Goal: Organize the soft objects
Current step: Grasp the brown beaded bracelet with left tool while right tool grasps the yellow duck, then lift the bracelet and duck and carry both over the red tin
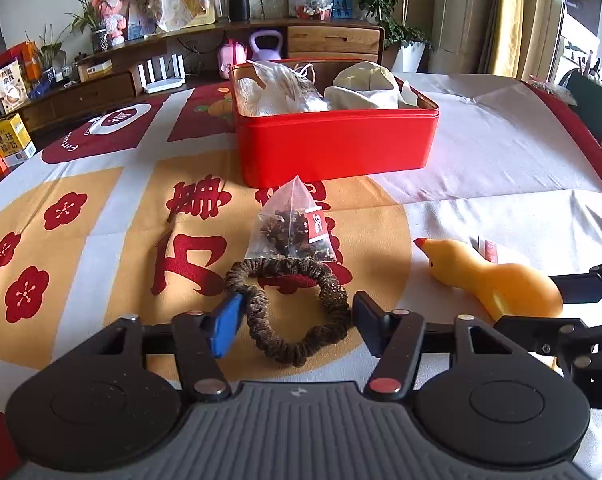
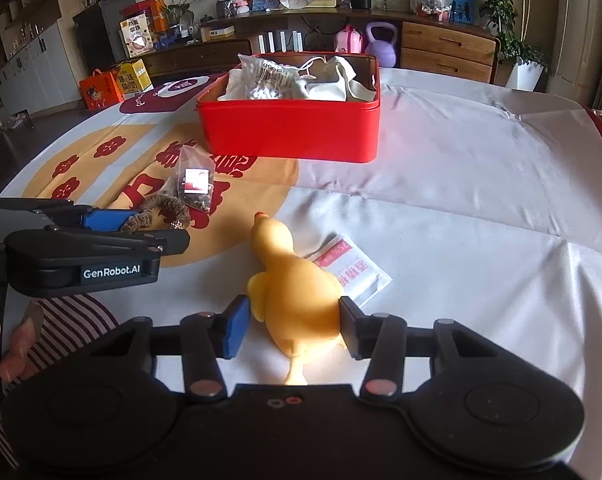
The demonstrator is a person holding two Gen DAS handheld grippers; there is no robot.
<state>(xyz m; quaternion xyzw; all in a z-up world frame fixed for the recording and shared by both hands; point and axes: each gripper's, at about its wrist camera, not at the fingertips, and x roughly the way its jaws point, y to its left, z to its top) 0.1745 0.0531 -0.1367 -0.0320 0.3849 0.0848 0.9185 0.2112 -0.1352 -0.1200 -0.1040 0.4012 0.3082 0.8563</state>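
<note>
- Two blue-faced pads of the left tool [image 1: 297,312] close on a brown hair scrunchie [image 1: 297,344] in the left wrist view. One pad is against its left side and the other against its right edge, so the tool is clamped on the ring, which lies flat on the bench [image 1: 481,152].
- Just beyond the scrunchie, and touching its far rim, stands a pyramid tea bag [image 1: 291,228] with a red tag, its tip pointing at a red tin [image 1: 337,144].
- That tin sits further back on the patterned cloth and holds white pouches and a clear packet.
- To the right, a yellow rubber duck [image 1: 501,280] lies on its side with its red beak toward the tea bag. Part of the other tool's black frame reaches its tail end.
- From the right wrist view, the right tool [image 2: 293,316] is clenched on the duck [image 2: 297,300], with one pad pressed to each flank of the body. The head points away, toward the tin [image 2: 289,132].
- Beside the duck on the right, partly under it, lies a white sachet [image 2: 357,276] with red print.
- At the left edge, the left tool [image 2: 161,226] shows from the side, the scrunchie [image 2: 157,210] pinched between its fingers beside the tea bag [image 2: 193,184].
- Below it are a hand [image 2: 17,344] and a striped sleeve [image 2: 69,328].
</note>
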